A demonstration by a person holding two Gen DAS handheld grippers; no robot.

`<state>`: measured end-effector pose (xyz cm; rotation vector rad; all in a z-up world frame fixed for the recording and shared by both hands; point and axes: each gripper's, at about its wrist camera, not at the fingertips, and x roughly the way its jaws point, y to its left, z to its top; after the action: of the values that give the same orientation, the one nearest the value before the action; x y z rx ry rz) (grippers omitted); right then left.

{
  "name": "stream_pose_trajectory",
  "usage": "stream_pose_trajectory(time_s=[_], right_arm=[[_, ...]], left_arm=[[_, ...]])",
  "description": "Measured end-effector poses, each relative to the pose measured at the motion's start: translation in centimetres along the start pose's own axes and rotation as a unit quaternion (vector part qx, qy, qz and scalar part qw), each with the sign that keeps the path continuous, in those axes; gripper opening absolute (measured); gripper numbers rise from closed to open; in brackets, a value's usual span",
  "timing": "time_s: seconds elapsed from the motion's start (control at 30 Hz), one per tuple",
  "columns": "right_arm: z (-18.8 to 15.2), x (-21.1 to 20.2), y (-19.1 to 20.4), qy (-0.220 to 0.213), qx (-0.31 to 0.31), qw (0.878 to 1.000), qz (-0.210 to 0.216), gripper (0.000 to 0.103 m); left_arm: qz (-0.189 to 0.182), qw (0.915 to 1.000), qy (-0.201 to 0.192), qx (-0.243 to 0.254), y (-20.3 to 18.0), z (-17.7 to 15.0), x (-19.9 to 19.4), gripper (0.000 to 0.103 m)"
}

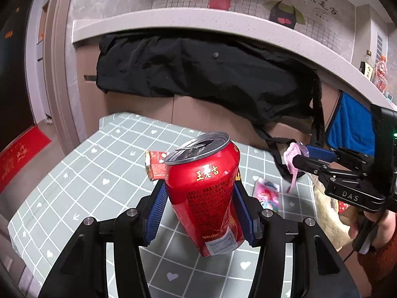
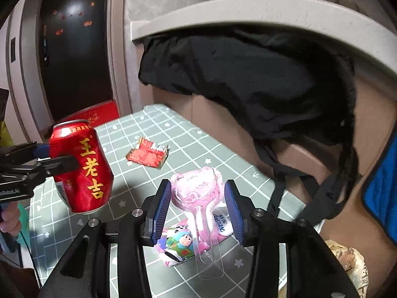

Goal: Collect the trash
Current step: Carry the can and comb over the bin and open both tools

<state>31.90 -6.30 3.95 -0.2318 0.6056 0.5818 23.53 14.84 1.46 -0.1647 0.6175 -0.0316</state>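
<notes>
Above the checked tablecloth (image 1: 74, 198), the left gripper (image 1: 201, 198) clamps a dented red Wanglaoji can (image 1: 206, 198) and the right gripper (image 2: 197, 203) pinches a pink plastic blister pack (image 2: 196, 193), whose thin, flimsy shell could slip free.

Your left hand-held gripper (image 1: 201, 206) is clamped on the red can (image 1: 206, 198), tilted and held in the air, while your right hand-held gripper (image 2: 197, 203) pinches the pink blister pack (image 2: 196, 193), your right hand (image 1: 372, 226) wrapped round its handle.

Checked table (image 2: 188, 134) w/ red wrapper (image 2: 147, 154), cartoon packet (image 2: 177, 245)
</notes>
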Motion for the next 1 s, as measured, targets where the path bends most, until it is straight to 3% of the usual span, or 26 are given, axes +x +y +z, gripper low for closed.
stream_pose_trajectory(time_s=[0.5,0.7,1.0], right_arm=[[0.6,-8.5,-3.4,-0.085,0.036,0.995,-0.039,0.042],[0.0,-11.6,-5.2,-0.111,0.045,0.991,-0.061,0.042],[-1.7,-16.4,-8.6,-0.149,0.064,0.981,-0.106,0.042]], left_arm=[[-0.010,0.9951,-0.083,0.052,-7.2,4.1,-2.5,0.054],[-0.027,0.9940,-0.090,0.056,-10.2,5.0,-2.3,0.054],[-0.053,0.9845,-0.131,0.104,-17.2,5.9,-3.0,0.054]])
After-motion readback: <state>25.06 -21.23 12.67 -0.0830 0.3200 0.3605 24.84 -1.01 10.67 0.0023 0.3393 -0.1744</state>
